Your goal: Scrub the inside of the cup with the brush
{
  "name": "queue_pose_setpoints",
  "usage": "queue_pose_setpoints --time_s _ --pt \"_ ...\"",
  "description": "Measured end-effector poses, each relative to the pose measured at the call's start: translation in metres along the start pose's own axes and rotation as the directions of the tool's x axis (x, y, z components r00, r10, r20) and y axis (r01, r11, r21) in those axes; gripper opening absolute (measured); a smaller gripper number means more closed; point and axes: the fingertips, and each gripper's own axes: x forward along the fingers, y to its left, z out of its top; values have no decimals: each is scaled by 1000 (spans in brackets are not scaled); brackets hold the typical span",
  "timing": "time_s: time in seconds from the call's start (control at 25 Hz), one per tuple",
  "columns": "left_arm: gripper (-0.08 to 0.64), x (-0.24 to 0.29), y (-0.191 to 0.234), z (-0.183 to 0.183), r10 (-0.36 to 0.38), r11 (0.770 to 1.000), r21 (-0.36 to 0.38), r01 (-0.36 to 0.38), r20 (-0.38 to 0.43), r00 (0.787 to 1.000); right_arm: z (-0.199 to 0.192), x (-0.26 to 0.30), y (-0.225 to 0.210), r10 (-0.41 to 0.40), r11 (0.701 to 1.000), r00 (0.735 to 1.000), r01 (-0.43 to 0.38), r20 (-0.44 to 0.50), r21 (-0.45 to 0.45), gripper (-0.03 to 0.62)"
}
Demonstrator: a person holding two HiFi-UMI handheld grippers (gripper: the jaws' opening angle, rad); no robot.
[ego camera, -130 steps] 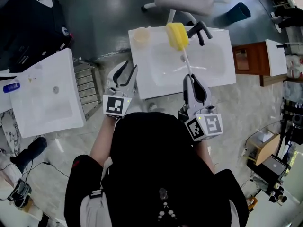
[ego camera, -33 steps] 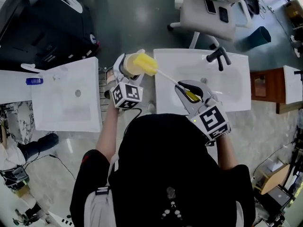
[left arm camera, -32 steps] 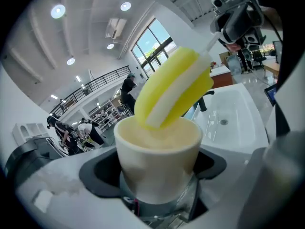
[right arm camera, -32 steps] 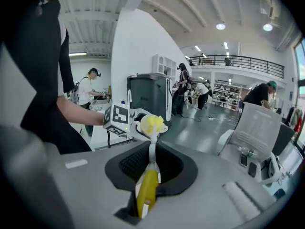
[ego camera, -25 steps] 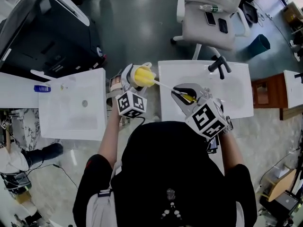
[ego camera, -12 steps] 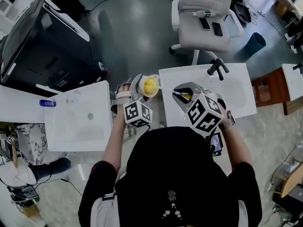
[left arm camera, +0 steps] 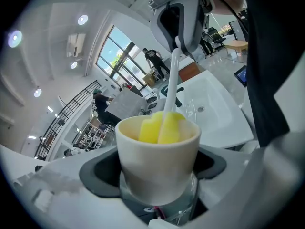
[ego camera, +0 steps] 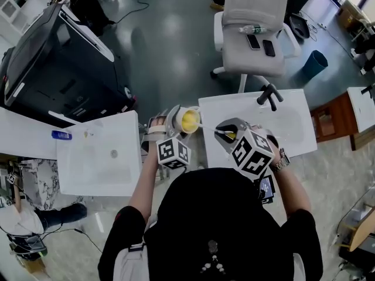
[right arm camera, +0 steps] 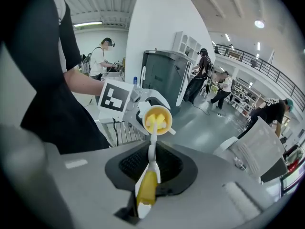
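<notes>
Just off the left edge of a white sink [ego camera: 281,119], the head view shows the left gripper [ego camera: 173,122] clamped on a cream round cup [ego camera: 181,115]. The cup's mouth is tipped toward the right gripper [ego camera: 225,132], which grips a white-stemmed brush with a yellow sponge head [ego camera: 208,127]. From the left gripper view, the cup sits between the jaws, the sponge filling its mouth. From the right gripper view, the jaws pinch the brush's yellow handle, and the stem runs forward into the cup.
</notes>
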Motion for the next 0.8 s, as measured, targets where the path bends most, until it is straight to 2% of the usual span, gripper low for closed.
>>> queue_pose_setpoints --time_s 0.2,0.36,0.44,0.6,0.8 --pt "446 4 2 -3 2 1000 5 -2 -10 1000 10 -1 5 44 992 998 -49 47 114 43" --pt "446 7 -2 -3 1 999 35 -1 -14 1000 14 -5 -2 29 969 995 -51 91 242 41" --pt "446 8 -5 -1 2 999 41 -1 -9 1000 14 -8 -6 23 960 995 -48 94 275 41" --pt "446 9 -3 3 9 999 44 -9 4 1000 11 -10 -12 0 958 998 -20 70 287 40" --pt "446 9 -2 4 3 999 43 -4 16 1000 2 -6 -14 -26 977 1000 26 -5 212 40"
